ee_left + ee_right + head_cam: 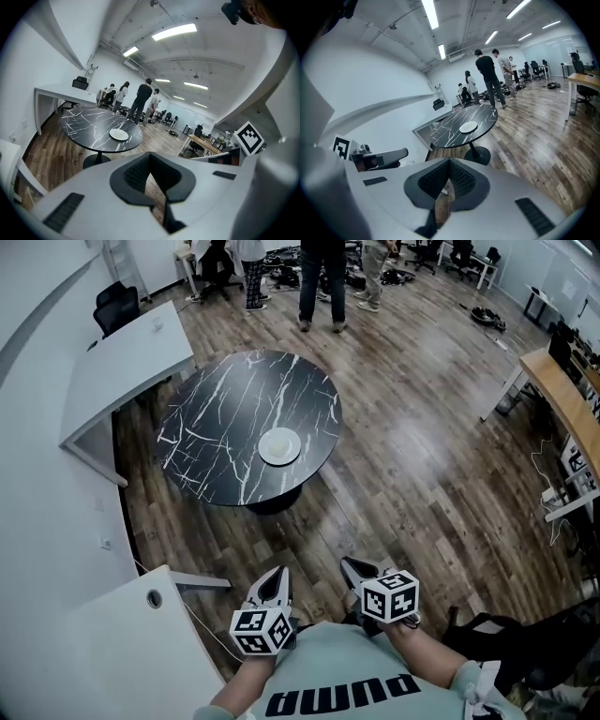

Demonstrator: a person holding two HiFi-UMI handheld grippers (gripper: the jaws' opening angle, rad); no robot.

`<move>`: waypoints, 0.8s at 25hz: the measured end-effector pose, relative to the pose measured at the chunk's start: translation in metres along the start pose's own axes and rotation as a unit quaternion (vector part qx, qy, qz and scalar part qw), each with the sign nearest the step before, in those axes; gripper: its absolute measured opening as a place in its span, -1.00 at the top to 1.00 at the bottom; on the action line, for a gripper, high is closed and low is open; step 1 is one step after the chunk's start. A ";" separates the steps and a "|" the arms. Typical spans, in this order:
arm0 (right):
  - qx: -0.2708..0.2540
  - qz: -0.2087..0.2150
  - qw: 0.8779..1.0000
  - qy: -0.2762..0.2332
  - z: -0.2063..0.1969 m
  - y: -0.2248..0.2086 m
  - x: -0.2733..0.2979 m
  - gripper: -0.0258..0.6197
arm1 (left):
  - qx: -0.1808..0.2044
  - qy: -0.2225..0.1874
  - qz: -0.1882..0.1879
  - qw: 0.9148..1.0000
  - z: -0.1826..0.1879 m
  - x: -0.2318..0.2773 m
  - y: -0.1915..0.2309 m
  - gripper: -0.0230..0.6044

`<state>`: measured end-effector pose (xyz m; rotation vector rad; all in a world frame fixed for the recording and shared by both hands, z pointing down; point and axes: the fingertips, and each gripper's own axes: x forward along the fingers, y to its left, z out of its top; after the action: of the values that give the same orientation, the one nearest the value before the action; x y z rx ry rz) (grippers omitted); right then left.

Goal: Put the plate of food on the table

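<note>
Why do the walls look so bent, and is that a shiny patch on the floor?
Head view: the wide lens bows the white desk; pale glare sits on the wooden floor. Both gripper views: dark round borders, curved walls, yet the plate looks sharp.

— What sits in the middle of the room?
— A round black marble-veined worktop (225, 418) on a dark pedestal (274, 503); a white plate (279, 446) rests on it, toward its near right edge; whether anything lies on the plate is too small to tell.
— And the grippers?
— Low in the frame over the wood plank floor (422, 456), well apart from the worktop; the left gripper (277, 570) and right gripper (350, 562) are side by side, each with its fingers drawn together.
— Around them?
— A white desk (127, 367) at the left, with a black office chair (116, 306) behind it; people (322, 282) standing beyond the worktop; a wood-topped desk (562, 395) at the right.
</note>
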<state>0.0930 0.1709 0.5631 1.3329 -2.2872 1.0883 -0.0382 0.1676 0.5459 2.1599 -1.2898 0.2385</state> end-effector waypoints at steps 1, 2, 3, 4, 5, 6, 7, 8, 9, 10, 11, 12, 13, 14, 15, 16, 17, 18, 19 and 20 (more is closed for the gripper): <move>-0.004 0.002 1.000 -0.001 0.002 0.000 -0.002 0.90 | 0.001 -0.004 0.003 1.000 0.003 0.001 -0.001 0.91; -0.010 0.003 1.000 -0.002 0.004 -0.001 -0.005 0.90 | 0.001 -0.007 0.005 1.000 0.006 0.002 -0.003 0.91; -0.016 0.003 1.000 -0.004 0.008 -0.003 -0.008 0.90 | 0.002 -0.009 0.006 1.000 0.008 0.004 -0.006 0.91; -0.021 0.003 1.000 -0.006 0.012 -0.005 -0.011 0.90 | 0.002 -0.011 0.007 1.000 0.010 0.006 -0.009 0.91; -0.025 0.002 1.000 -0.009 0.015 -0.008 -0.013 0.90 | 0.003 -0.011 0.007 1.000 0.010 0.009 -0.012 0.91; -0.027 0.000 1.000 -0.012 0.018 -0.012 -0.015 0.90 | 0.003 -0.010 0.006 1.000 0.010 0.012 -0.015 0.91; -0.027 -0.002 1.000 -0.014 0.020 -0.016 -0.016 0.90 | 0.004 -0.009 0.005 1.000 0.010 0.016 -0.018 0.91; -0.025 -0.004 1.000 -0.016 0.021 -0.020 -0.017 0.90 | 0.005 -0.007 0.004 1.000 0.010 0.019 -0.021 0.91; -0.024 -0.006 1.000 -0.017 0.022 -0.024 -0.018 0.90 | 0.006 -0.005 0.002 1.000 0.010 0.022 -0.024 0.91; -0.023 -0.008 1.000 -0.019 0.023 -0.027 -0.019 0.90 | 0.007 -0.003 0.000 1.000 0.010 0.026 -0.026 0.91; -0.021 -0.009 1.000 -0.020 0.024 -0.030 -0.020 0.90 | 0.007 -0.002 -0.002 1.000 0.010 0.029 -0.028 0.91; -0.020 -0.010 1.000 -0.022 0.026 -0.031 -0.020 0.90 | 0.008 0.000 -0.003 1.000 0.011 0.031 -0.029 0.91; -0.018 -0.010 1.000 -0.024 0.027 -0.033 -0.020 0.90 | 0.008 0.001 -0.003 1.000 0.011 0.033 -0.030 0.91; -0.017 -0.010 0.999 -0.025 0.028 -0.034 -0.020 0.90 | 0.007 0.001 -0.002 1.000 0.011 0.034 -0.030 0.91; -0.017 -0.010 0.999 -0.026 0.028 -0.035 -0.020 0.90 | 0.007 0.002 -0.001 1.000 0.011 0.035 -0.030 0.91; -0.017 -0.010 0.999 -0.026 0.029 -0.035 -0.020 0.90 | 0.006 0.002 -0.001 1.000 0.011 0.036 -0.030 0.91; -0.018 -0.008 0.999 -0.026 0.029 -0.034 -0.019 0.90 | 0.005 0.002 -0.001 1.000 0.011 0.036 -0.029 0.91; -0.020 -0.006 0.999 -0.026 0.029 -0.033 -0.018 0.90 | 0.004 0.002 -0.002 1.000 0.011 0.036 -0.029 0.91; -0.021 -0.005 0.999 -0.026 0.030 -0.032 -0.018 0.90 | 0.004 0.002 -0.002 1.000 0.011 0.037 -0.029 0.91; -0.022 -0.004 0.999 -0.026 0.030 -0.031 -0.017 0.90 | 0.005 0.002 -0.003 1.000 0.012 0.037 -0.029 0.91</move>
<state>0.1324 0.1511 0.5477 1.3684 -2.3253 1.0073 0.0033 0.1433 0.5406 2.1703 -1.2812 0.2463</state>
